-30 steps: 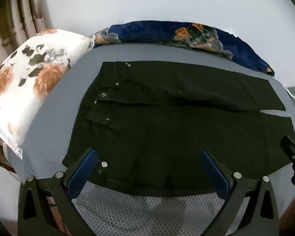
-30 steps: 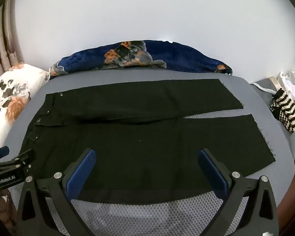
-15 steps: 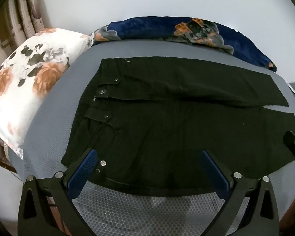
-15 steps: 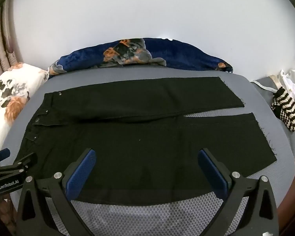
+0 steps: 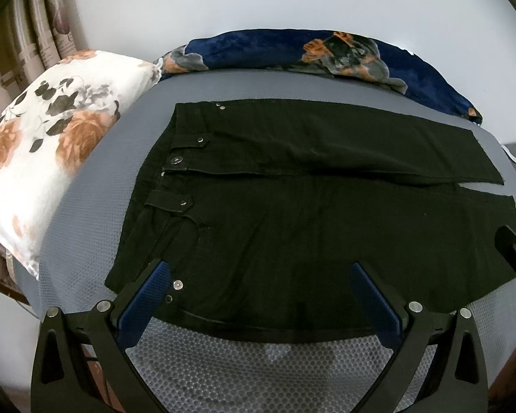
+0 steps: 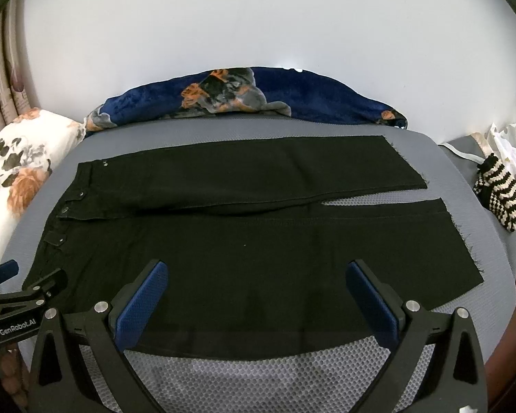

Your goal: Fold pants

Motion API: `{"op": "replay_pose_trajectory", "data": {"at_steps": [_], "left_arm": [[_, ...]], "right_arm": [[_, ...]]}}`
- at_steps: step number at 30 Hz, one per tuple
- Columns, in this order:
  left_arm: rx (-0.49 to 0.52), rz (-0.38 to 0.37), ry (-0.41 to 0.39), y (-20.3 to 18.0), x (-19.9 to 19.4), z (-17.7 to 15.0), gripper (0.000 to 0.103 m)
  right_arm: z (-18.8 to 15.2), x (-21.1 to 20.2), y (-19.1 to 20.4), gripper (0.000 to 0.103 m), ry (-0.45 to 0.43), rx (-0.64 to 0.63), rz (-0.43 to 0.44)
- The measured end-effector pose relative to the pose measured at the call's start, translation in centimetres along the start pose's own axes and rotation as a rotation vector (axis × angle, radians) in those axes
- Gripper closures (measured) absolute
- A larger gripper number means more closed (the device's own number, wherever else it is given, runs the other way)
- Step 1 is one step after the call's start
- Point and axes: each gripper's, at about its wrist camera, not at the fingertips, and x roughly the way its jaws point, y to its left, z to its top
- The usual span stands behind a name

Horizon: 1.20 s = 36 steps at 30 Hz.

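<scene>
The black pants are lying flat on the grey bed, long axis running left to right, waistband left and hems right. The left gripper is hovering wide apart over the near waist corner; the right gripper is hanging equally wide over the near leg's edge, closer to the hems.

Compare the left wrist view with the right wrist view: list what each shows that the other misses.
Only the left wrist view shows the rivets at the near waist corner. Only the right wrist view shows the striped knit item and both hem ends. Both show the black pants spread flat on the grey mat, floral pillow, blue blanket, and the open left gripper and right gripper.
</scene>
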Motion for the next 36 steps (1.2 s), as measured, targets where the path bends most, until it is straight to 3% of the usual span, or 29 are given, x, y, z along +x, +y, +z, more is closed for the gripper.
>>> {"op": "replay_pose_trajectory", "data": {"at_steps": [36], "left_arm": [[0.005, -0.007, 0.004, -1.1, -0.1, -0.1, 0.0]], "right_arm": [[-0.2, -0.1, 0.1, 0.0, 0.002, 0.001, -0.007]]}}
